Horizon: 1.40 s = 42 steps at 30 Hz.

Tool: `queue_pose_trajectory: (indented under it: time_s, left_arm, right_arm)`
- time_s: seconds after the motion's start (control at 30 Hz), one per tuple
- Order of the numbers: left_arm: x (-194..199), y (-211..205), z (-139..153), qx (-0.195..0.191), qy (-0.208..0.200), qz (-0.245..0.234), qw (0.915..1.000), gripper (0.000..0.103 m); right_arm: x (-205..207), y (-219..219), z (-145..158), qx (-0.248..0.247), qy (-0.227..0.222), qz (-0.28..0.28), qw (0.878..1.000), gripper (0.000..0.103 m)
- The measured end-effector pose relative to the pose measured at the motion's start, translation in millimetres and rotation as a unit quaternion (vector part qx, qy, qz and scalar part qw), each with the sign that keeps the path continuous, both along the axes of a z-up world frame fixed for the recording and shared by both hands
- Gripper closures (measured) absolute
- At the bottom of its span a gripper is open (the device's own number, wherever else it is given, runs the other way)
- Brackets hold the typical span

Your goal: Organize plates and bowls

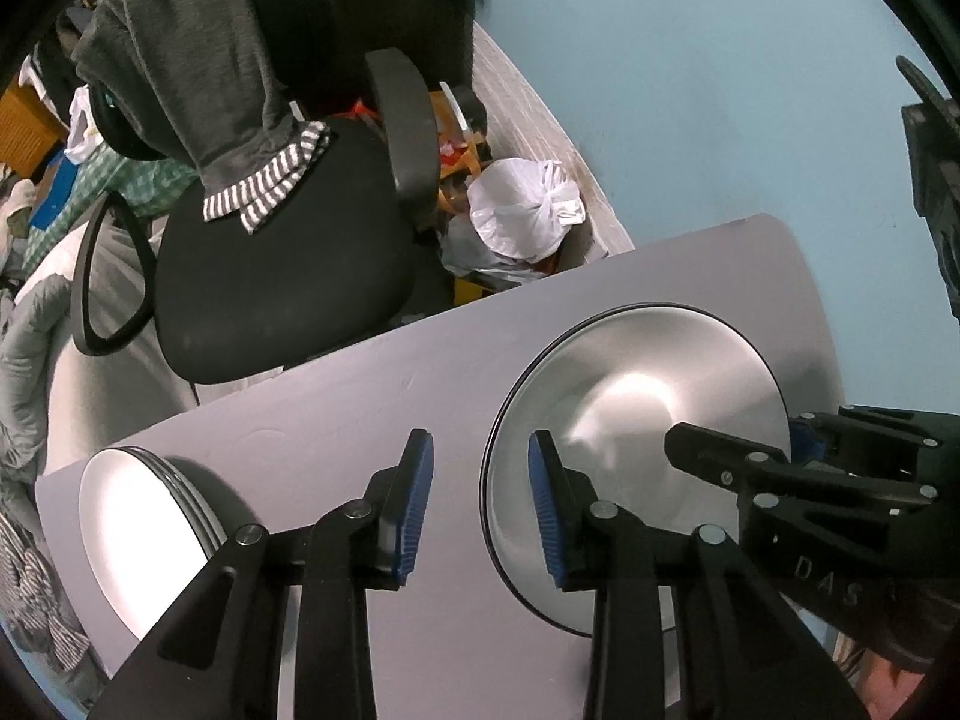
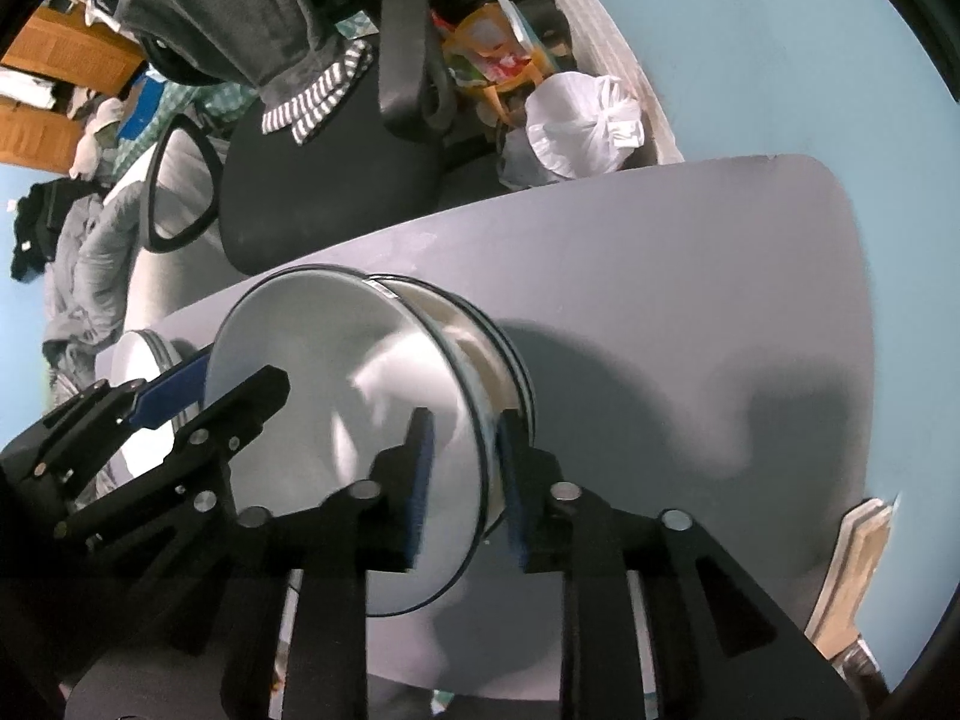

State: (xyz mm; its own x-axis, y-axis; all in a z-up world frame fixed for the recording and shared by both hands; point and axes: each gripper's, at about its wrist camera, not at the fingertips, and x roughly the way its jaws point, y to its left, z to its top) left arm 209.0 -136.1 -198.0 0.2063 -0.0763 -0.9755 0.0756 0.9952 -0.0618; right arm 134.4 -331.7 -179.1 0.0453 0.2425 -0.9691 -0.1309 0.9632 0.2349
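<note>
- The left gripper point(image 1: 480, 474) points steeply down over the grey table point(image 1: 336, 408), jaws parted to a narrow gap; the near-left rim of the silver bowl point(image 1: 648, 420) sits in that gap, beside the right-hand blue pad, which does not visibly press on it.
- The right gripper point(image 2: 465, 480) straddles the opposite rim of the same bowl point(image 2: 336, 420), a finger on each side of the wall, also narrowly parted; the blur hides whether the pads touch.
- The bowl tops a stack of bowls point(image 2: 510, 360) on the table.
- A stack of white plates point(image 1: 150, 528) lies just left of the left gripper, apart from the bowls.
- Beyond the table stands a black office chair point(image 1: 282, 276) with a grey garment point(image 1: 198, 60) draped over it.
</note>
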Motion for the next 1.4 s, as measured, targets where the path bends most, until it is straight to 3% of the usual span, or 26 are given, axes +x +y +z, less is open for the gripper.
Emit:
queue_pose_trajectory:
  time_s: [0.2,0.33,0.5,0.57,0.6,0.63,0.67,0.8,0.93,1.3,1.4]
  left_arm:
    - [-4.0,6.6,6.3,-0.024,0.001,0.019,0.9995,0.070]
    - [-7.6,10.3,11.1,-0.032,-0.002,0.025,0.9992,0.070]
    - [-15.9,14.1,21.8,-0.041,-0.010,0.025,0.9988,0.070]
    - [-20.4,18.0,28.7,-0.052,-0.014,0.029,0.9981,0.069]
    - [-23.3,20.2,34.2,-0.060,-0.018,0.031,0.9976,0.066]
    - [-25.9,22.5,38.8,-0.065,-0.023,0.032,0.9971,0.054]
    - [-28.6,24.5,44.0,-0.069,-0.031,0.033,0.9966,0.048]
    - [-39.4,30.1,63.8,-0.071,-0.059,0.025,0.9954,0.046]
    - [-47.8,36.9,75.5,-0.082,-0.066,0.018,0.9943,0.041]
    - [-72.8,58.2,91.7,-0.099,-0.070,-0.004,0.9926,0.040]
    - [-81.0,67.2,95.5,-0.116,-0.074,-0.014,0.9905,0.032]
  right_arm:
    - [-3.2,1.7,10.1,0.004,-0.013,-0.010,1.000,0.064]
    - [-3.2,-2.3,20.1,0.006,-0.034,-0.020,0.999,0.048]
    - [-3.9,-6.8,31.2,0.009,-0.044,-0.026,0.999,0.048]
    - [-7.0,-8.5,38.5,0.010,-0.052,-0.030,0.998,0.043]
    - [-8.0,-9.6,41.2,0.010,-0.057,-0.032,0.998,0.039]
    - [-10.5,-11.0,46.3,0.011,-0.064,-0.036,0.997,0.037]
    - [-12.5,-11.8,49.7,0.012,-0.069,-0.037,0.997,0.036]
    - [-19.2,-12.5,61.0,0.013,-0.080,-0.039,0.996,0.034]
    - [-29.5,-10.4,72.2,0.005,-0.094,-0.036,0.995,0.033]
    - [-59.0,-6.3,96.2,-0.015,-0.120,-0.034,0.992,0.033]
    - [-66.3,-4.4,101.2,-0.024,-0.126,-0.034,0.991,0.032]
